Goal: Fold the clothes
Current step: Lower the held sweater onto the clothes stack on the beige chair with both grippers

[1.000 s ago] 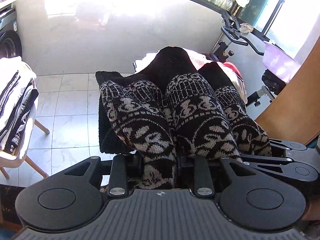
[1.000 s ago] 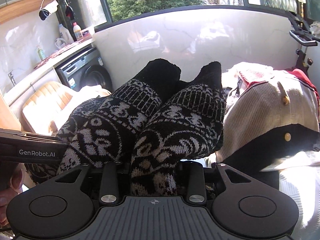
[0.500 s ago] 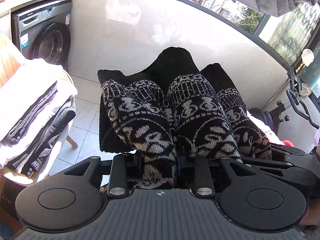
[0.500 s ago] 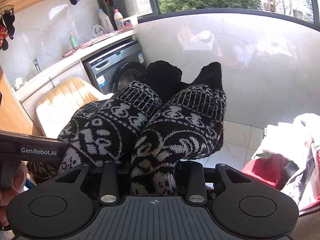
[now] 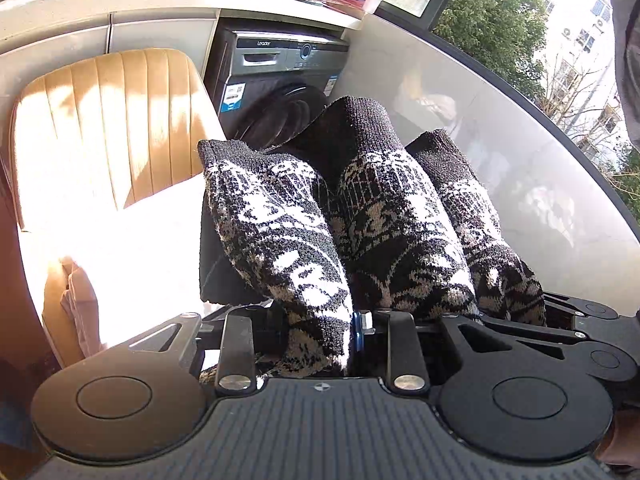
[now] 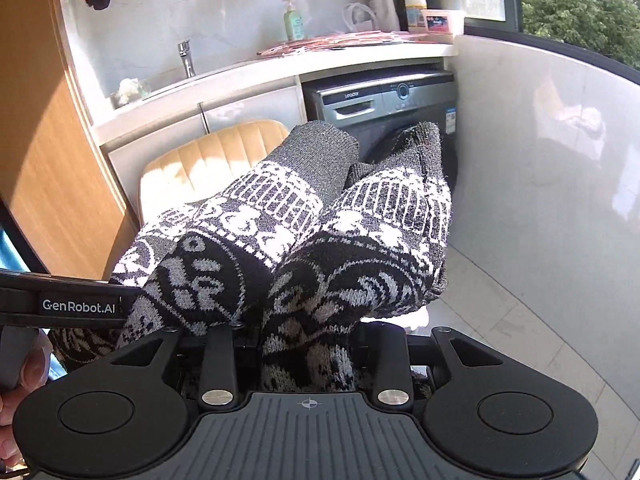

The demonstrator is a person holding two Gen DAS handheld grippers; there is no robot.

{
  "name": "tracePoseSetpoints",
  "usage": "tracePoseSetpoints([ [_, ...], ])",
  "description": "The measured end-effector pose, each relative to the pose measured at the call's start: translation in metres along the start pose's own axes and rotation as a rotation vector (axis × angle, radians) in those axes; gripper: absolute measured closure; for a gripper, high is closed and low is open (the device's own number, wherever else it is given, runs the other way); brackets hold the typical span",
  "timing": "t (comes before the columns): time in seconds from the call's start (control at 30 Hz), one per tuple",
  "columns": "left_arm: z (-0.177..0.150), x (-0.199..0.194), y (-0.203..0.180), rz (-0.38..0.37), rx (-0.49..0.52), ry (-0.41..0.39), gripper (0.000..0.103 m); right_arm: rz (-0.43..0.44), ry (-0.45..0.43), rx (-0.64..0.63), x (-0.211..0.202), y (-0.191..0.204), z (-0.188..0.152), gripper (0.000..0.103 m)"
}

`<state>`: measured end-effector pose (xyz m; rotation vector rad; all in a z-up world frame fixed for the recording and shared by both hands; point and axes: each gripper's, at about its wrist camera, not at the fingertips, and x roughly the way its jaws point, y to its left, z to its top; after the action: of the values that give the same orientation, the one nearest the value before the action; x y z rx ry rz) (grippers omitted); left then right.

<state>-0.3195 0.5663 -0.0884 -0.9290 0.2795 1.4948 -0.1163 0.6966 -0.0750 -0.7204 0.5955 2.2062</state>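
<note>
Your left gripper (image 5: 320, 340) is clamped narrowly on a folded black-and-white knit sweater (image 5: 360, 216); your right gripper (image 6: 308, 344) pinches the same bundle likewise, both ends held so the folds stay together in the air; beyond lie the tan chair (image 5: 108, 128), the likely set-down, its seat's front edge below the sweater, and the washing machine (image 6: 392, 104) behind.

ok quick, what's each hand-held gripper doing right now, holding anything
left hand-held gripper: closed on the black and white knitted sweater
right hand-held gripper: closed on the same sweater
</note>
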Motion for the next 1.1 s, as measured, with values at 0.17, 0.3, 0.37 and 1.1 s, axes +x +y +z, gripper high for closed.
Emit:
tracePoseSetpoints([
  [0.17,0.049,0.033,0.043,0.099,-0.074,-0.016,0.075,0.086,0.023,-0.055,0.088,0.011,0.062,0.072],
  [0.3,0.067,0.061,0.071,0.166,-0.148,-0.009,0.075,0.147,0.063,-0.112,0.145,0.02,0.091,0.072],
  [0.37,0.073,0.075,0.084,0.199,-0.189,-0.002,0.075,0.183,0.094,-0.144,0.17,0.022,0.101,0.072],
  [1.1,0.019,0.191,0.17,0.376,-0.487,0.185,0.069,0.356,0.443,-0.22,0.364,-0.019,0.044,0.062],
])
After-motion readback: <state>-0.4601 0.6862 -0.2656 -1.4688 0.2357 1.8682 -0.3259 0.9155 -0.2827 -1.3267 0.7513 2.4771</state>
